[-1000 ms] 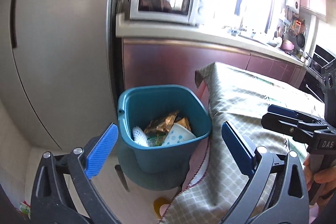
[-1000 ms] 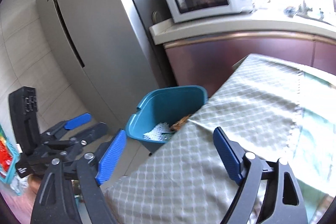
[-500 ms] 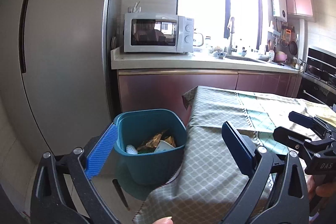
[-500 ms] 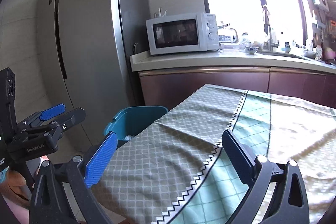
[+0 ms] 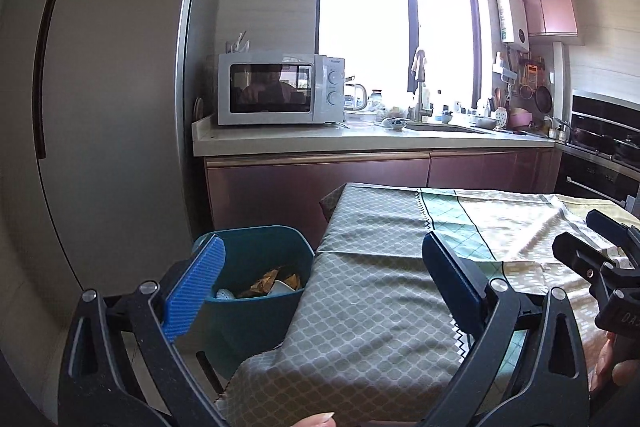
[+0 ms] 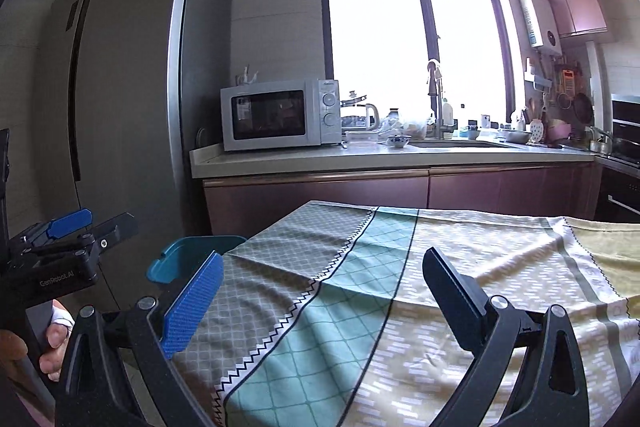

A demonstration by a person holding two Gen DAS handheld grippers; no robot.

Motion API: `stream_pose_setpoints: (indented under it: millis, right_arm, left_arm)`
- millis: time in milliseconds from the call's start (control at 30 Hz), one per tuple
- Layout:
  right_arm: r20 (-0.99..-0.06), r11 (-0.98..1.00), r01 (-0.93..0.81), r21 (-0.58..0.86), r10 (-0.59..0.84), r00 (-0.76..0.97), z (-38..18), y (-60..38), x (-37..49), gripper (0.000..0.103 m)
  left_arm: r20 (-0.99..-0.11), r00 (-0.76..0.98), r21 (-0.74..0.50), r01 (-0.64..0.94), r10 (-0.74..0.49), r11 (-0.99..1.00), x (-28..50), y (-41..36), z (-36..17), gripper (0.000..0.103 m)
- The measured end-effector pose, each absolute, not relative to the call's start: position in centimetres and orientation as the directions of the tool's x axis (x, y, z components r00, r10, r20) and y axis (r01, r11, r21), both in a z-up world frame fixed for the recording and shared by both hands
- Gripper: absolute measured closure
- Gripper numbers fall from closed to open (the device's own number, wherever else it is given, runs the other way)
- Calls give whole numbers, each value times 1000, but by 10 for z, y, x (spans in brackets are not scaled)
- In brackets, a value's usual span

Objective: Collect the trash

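Observation:
A teal trash bin point(image 5: 256, 291) stands on the floor beside the table's left end and holds a gold wrapper point(image 5: 266, 281) and white paper scraps. Its rim shows in the right wrist view point(image 6: 188, 259). My left gripper point(image 5: 320, 275) is open and empty, held over the table's left corner, above and right of the bin. My right gripper point(image 6: 320, 287) is open and empty over the tablecloth point(image 6: 400, 287). Each gripper shows at the edge of the other's view: the right one point(image 5: 592, 251) and the left one point(image 6: 76, 227).
A grey fridge point(image 5: 100, 107) stands left of the bin. A counter point(image 5: 360, 139) with a microwave point(image 5: 280, 93), sink and dishes runs along the back under a bright window. An oven point(image 5: 600, 155) is at the right.
Both grippers have risen and pulled back from the bin, tilting up toward the counter and window. The bin now sits lower and smaller in both views. Both stay open and empty.

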State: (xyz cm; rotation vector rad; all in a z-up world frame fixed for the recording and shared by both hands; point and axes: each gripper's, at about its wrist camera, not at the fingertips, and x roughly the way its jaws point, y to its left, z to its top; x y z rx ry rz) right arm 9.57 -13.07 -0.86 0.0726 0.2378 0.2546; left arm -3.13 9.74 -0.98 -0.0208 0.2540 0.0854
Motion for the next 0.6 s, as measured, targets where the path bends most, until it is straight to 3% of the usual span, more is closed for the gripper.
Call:
stream_pose_setpoints:
  millis: [600]
  right_arm:
    - [-218, 985, -114, 129, 141, 966, -18, -174, 75, 7]
  left_arm:
    - [-239, 969, 28, -54, 60, 998, -25, 74, -16, 6]
